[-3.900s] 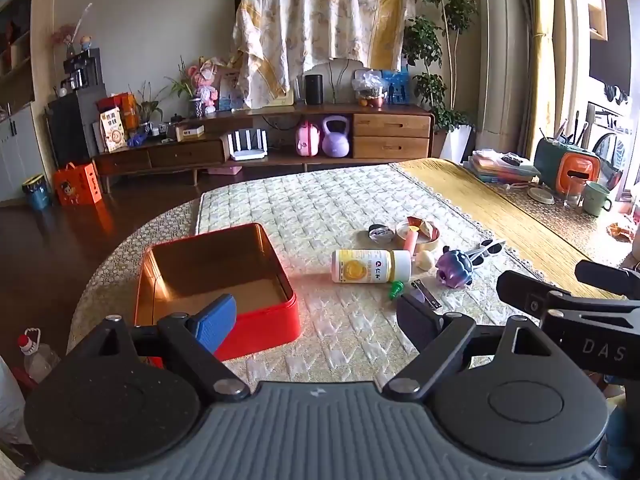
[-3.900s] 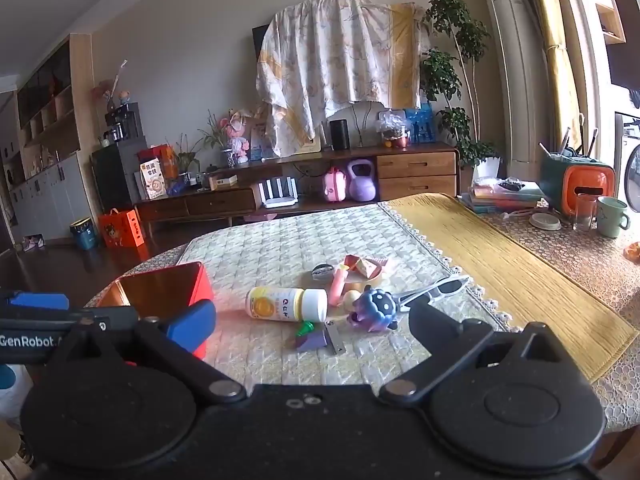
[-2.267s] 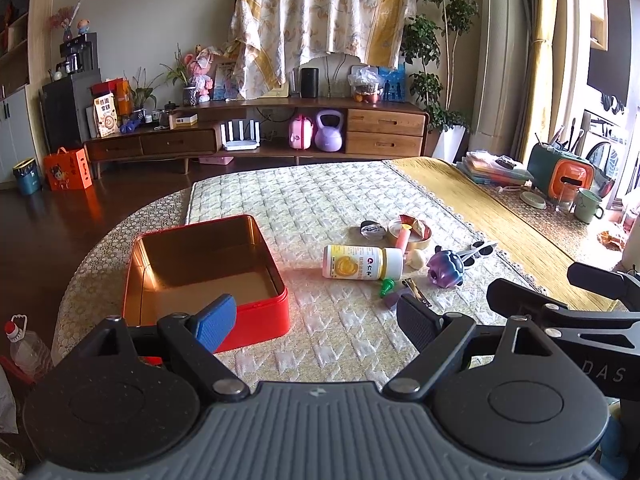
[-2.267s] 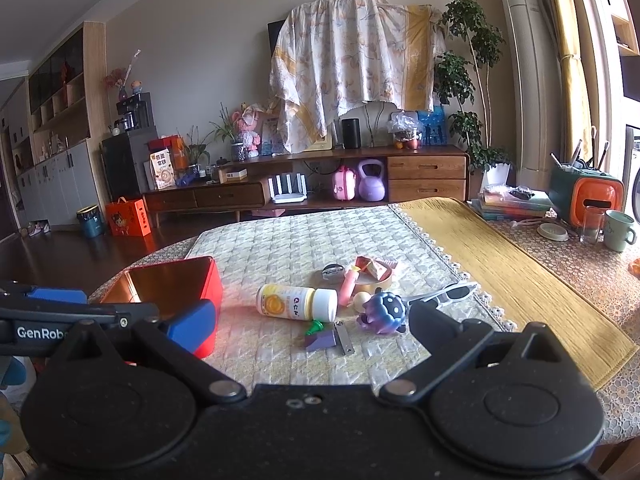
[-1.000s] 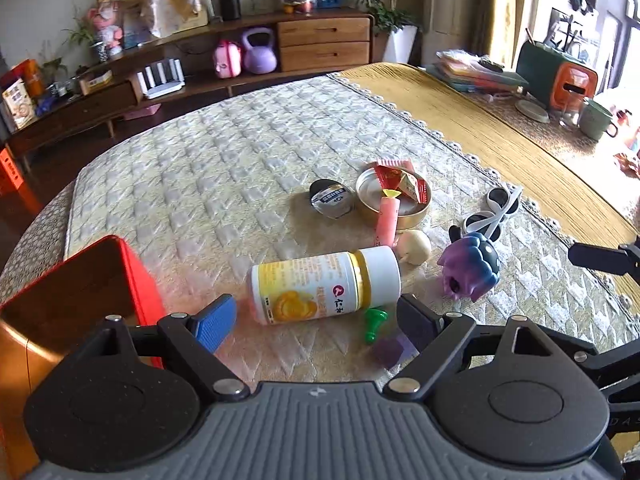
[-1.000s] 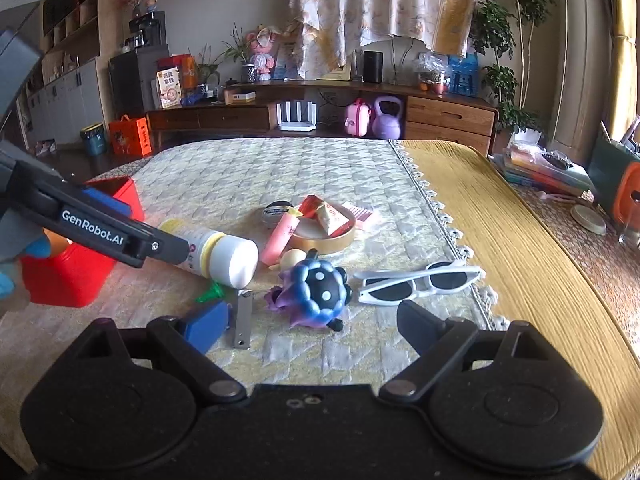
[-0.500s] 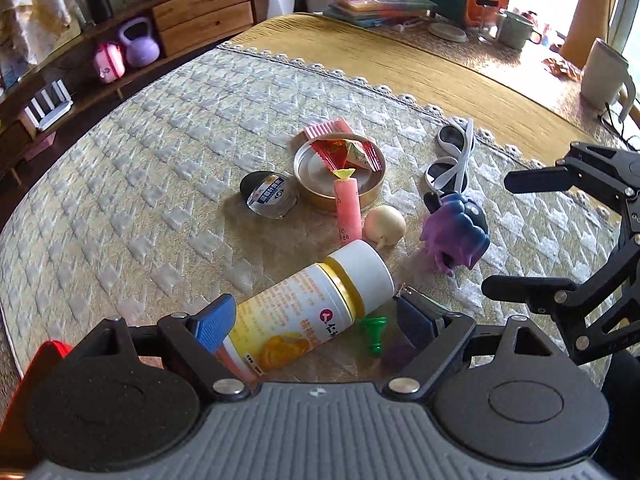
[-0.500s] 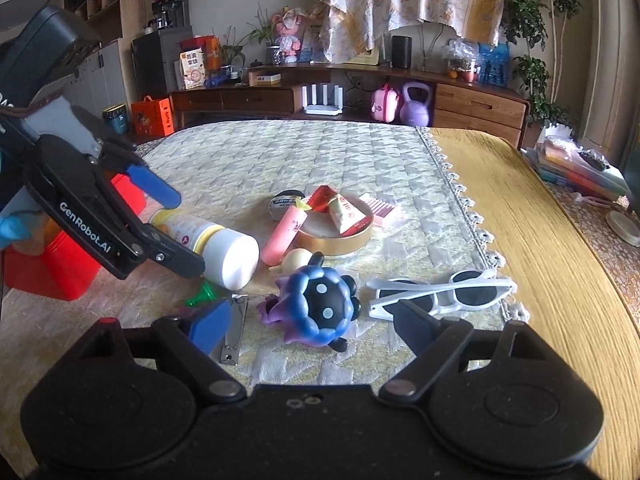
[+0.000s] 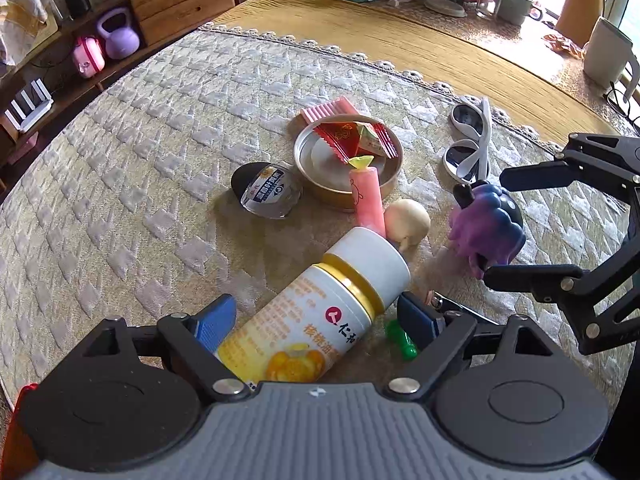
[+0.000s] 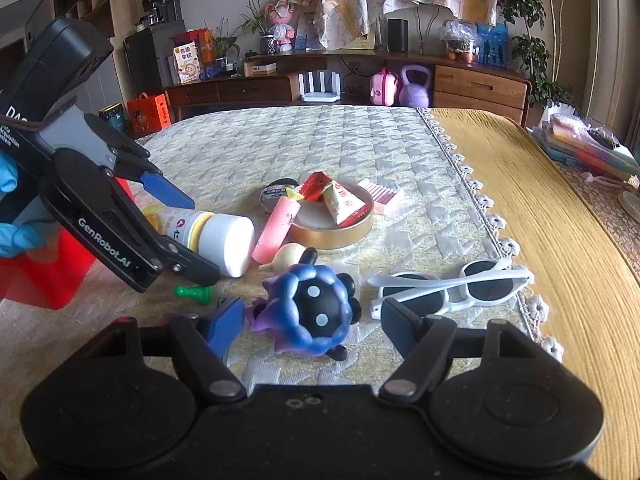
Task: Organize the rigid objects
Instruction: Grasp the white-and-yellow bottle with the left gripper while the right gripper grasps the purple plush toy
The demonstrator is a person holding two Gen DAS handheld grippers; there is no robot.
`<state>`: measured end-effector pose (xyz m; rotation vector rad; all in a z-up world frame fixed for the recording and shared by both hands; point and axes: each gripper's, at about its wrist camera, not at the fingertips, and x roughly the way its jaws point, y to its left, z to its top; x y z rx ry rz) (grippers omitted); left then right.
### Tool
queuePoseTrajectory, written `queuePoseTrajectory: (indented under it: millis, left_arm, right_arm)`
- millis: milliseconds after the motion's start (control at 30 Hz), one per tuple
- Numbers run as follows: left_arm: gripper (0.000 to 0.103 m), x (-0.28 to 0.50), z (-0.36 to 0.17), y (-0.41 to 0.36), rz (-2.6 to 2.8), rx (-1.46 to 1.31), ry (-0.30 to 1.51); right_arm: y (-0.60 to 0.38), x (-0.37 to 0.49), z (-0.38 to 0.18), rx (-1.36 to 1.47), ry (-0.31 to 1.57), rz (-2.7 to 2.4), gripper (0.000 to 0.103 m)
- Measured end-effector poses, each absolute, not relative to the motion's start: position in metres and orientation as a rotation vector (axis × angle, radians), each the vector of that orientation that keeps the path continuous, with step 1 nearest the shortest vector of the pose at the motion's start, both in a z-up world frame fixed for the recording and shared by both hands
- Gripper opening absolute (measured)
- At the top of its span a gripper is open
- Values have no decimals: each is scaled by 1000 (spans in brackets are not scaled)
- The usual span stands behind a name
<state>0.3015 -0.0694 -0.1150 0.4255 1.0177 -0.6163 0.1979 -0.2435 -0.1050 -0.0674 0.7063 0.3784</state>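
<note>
A white-capped yellow bottle [image 9: 320,312] lies on its side on the quilted cloth. My left gripper [image 9: 316,320] straddles it, jaws open with a blue pad at each flank; the right wrist view shows this gripper [image 10: 202,240] tilted steeply down over the bottle [image 10: 216,240]. A purple-blue spotted toy [image 10: 316,316] sits between the fingers of my right gripper [image 10: 314,322]. Those jaws are closing, and a gap still shows beside the toy [image 9: 488,232] in the left wrist view. The red tin box [image 10: 40,272] stands at the left.
Close behind the bottle are a gold round tin [image 9: 384,188] with snack packets, a pink tube [image 9: 366,200], a cream knob [image 9: 408,220], a black jelly cup [image 9: 268,192] and a green pin [image 9: 402,344]. White sunglasses [image 10: 452,284] lie right of the toy. Mugs and books sit on the yellow cloth.
My left gripper came down and forward, rolling, until the bottle lay between its fingers. My right gripper moved up to the toy and its jaws narrowed around it.
</note>
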Motion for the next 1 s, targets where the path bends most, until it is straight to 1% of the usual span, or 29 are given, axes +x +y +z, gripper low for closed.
queuePoseTrajectory:
  millis: [167, 233, 300, 333, 367, 400, 433, 467, 500, 533, 633, 667, 733, 1000]
  left_arm:
    - [88, 305, -120, -69, -606, 386, 1032]
    - [88, 304, -121, -69, -594, 376, 1028]
    - [87, 302, -120, -69, -581, 373, 1024]
    - [85, 300, -119, -69, -574, 373, 1022]
    - [79, 299, -118, -68, -565, 371, 1020]
    - [75, 298, -117, -67, -559, 359, 1020]
    - [67, 298, -115, -66, -552, 349, 1021]
    - [59, 297, -113, -66, -541, 342, 1019]
    - [55, 295, -112, -65, -530, 340, 1017]
    - [53, 294, -112, -66, -521, 337, 1017]
    - [53, 287, -111, -67, -494, 333, 1017]
    - [50, 285, -110, -67, -489, 327, 1016]
    - [48, 280, -109, -68, -471, 320, 1014]
    - [47, 269, -105, -55, -353, 219, 1043]
  right_arm:
    - [-241, 198, -109, -63, 709, 381, 71]
    - [-239, 196, -110, -61, 710, 386, 66]
    - [-237, 196, -110, -65, 705, 382, 65]
    - [-237, 195, -110, -65, 704, 380, 65]
    - [-237, 195, -110, -63, 703, 377, 65]
    - [-236, 195, -109, -58, 700, 374, 62]
    - [-237, 194, -108, -56, 692, 365, 57]
    - [-237, 193, -108, -55, 692, 363, 57]
    - [-238, 193, -108, -51, 696, 360, 57]
    - [-238, 192, -108, -49, 696, 358, 57]
    - [-239, 189, -108, -47, 696, 349, 57]
    - [-239, 188, -107, -44, 696, 344, 57]
    - [-240, 186, -106, -39, 696, 334, 57]
    - [-247, 170, -102, -8, 695, 303, 57]
